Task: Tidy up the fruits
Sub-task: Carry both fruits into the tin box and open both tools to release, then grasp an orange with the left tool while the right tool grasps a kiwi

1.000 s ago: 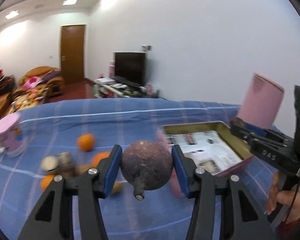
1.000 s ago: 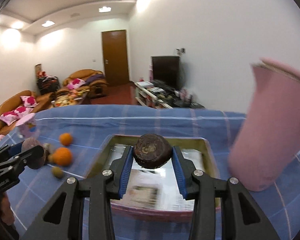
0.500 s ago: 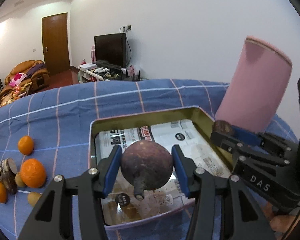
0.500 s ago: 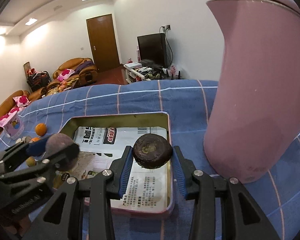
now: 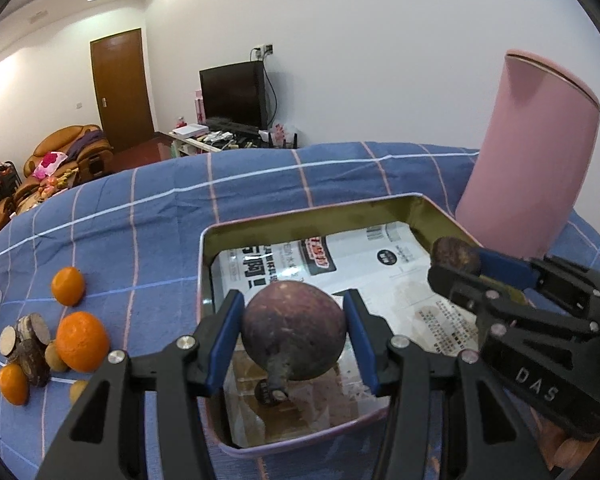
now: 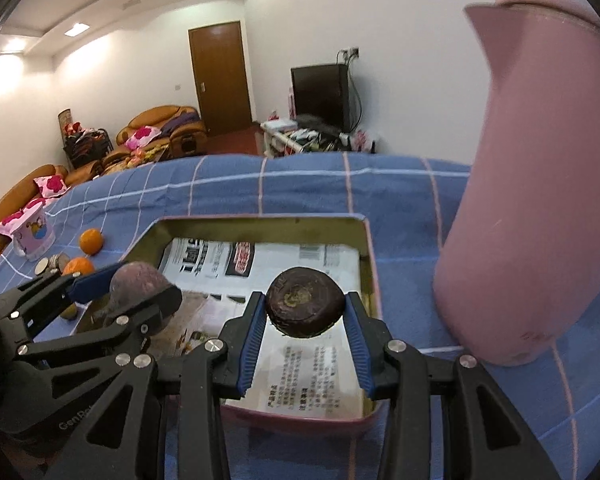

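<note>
Far to your left on the blue checked cloth (image 5: 148,216) lies the loose fruit: a small orange (image 5: 68,286) at the back, a big orange (image 5: 82,341) nearer you, another small one (image 5: 13,385) at the near edge, with cut brown root slices (image 5: 30,344) between them (a couple of small yellowish fruits are tucked in there too). A pink printed cup (image 6: 31,236) stands beyond that pile.

Your left gripper (image 5: 294,334) is closed on a round purple fruit (image 5: 294,330), blue pads pressed on both sides, stem pointing back toward you. It hangs over the near left part of the metal tin (image 5: 300,222), which is lined with printed paper (image 5: 380,276).

Your right gripper (image 6: 305,310) grips a dark, flattened brown fruit (image 6: 305,307), pads tight on its two sides, over the tin's right half near the right wall. The pictures do not settle whether either fruit touches the paper.

Just right of the tin stands the tall pink jug (image 6: 540,184), upright on the cloth.
</note>
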The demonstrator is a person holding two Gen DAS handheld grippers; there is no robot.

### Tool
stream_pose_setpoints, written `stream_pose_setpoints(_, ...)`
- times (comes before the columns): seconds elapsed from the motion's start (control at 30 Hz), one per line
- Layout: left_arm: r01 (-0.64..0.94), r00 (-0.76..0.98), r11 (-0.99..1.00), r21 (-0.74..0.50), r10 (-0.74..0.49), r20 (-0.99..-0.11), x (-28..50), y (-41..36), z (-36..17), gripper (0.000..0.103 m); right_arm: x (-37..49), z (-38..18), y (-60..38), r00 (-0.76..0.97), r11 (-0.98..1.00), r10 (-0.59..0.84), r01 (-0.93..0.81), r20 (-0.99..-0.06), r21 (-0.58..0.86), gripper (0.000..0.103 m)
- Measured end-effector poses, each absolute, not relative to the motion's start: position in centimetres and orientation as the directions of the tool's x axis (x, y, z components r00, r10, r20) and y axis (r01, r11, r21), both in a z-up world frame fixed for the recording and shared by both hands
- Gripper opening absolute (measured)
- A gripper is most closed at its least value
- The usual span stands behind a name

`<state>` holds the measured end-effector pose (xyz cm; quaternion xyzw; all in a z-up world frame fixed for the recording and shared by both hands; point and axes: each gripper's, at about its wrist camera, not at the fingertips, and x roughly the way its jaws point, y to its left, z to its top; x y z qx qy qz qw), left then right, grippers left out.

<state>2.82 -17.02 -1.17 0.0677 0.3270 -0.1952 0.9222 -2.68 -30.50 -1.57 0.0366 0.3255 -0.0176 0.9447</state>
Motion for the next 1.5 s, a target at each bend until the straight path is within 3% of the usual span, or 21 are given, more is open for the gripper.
stream_pose_setpoints(0.23, 0.398, 0.718, 0.917, -0.002, -0.313, -0.622, 2.7, -17.0, -1.2, 0.056, -2.6, -1.8, -30.8, 0.785, 0.993, 0.022, 0.054, -0.619, 0.104, 0.043)
stream_pose_setpoints(0.4, 0.378, 0.781, 0.924, 0.065, -0.280, -0.558, 1.2, -16.9, -0.4, 0.081, -2.8, -1.7, -31.1, 0.801, 0.991, 0.018, 0.065, -0.599, 0.117, 0.045)
stream_pose_setpoints(0.43, 0.377, 0.785, 0.924, 0.066, -0.282, -0.551, 1.1, -16.9, -0.2, 0.083, -2.9, -1.6, -31.2, 0.806, 0.989, 0.019, 0.070, -0.592, 0.127, 0.045)
stream_pose_setpoints(0.5, 0.373, 0.795, 0.926, 0.052, -0.290, -0.533, 0.7, -16.3, 0.3, 0.091, -3.2, -1.2, -31.8, 0.823, 0.984, 0.028, 0.078, -0.568, 0.162, 0.051)
stream_pose_setpoints(0.57, 0.365, 0.803, 0.930, 0.040, -0.293, -0.519, 0.6, -15.8, 0.8, 0.101, -3.9, -0.7, -32.4, 0.855, 0.978, 0.024, 0.089, -0.518, 0.191, 0.066)
stream_pose_setpoints(0.67, 0.350, 0.822, 0.936, 0.037, -0.288, -0.492, 0.2, -14.6, 1.4, 0.101, -5.2, 0.3, -32.8, 0.903, 0.974, -0.023, 0.117, -0.428, 0.195, 0.081)
stream_pose_setpoints(0.77, 0.334, 0.835, 0.941, 0.049, -0.272, -0.479, 0.0, -13.8, 1.5, 0.101, -6.0, 0.8, -32.6, 0.925, 0.975, -0.063, 0.138, -0.376, 0.176, 0.081)
stream_pose_setpoints(1.1, 0.264, 0.856, 0.961, 0.082, -0.194, -0.478, 0.2, -9.2, 0.6, 0.101, -6.9, 1.0, -30.2, 0.926, 0.970, -0.169, 0.217, -0.337, 0.109, 0.081)
stream_pose_setpoints(1.5, 0.206, 0.855, 0.976, 0.064, -0.148, -0.497, 1.0, -3.6, -0.1, 0.101, -6.3, 0.5, -25.1, 0.920, 0.973, -0.104, 0.172, -0.377, 0.153, 0.081)
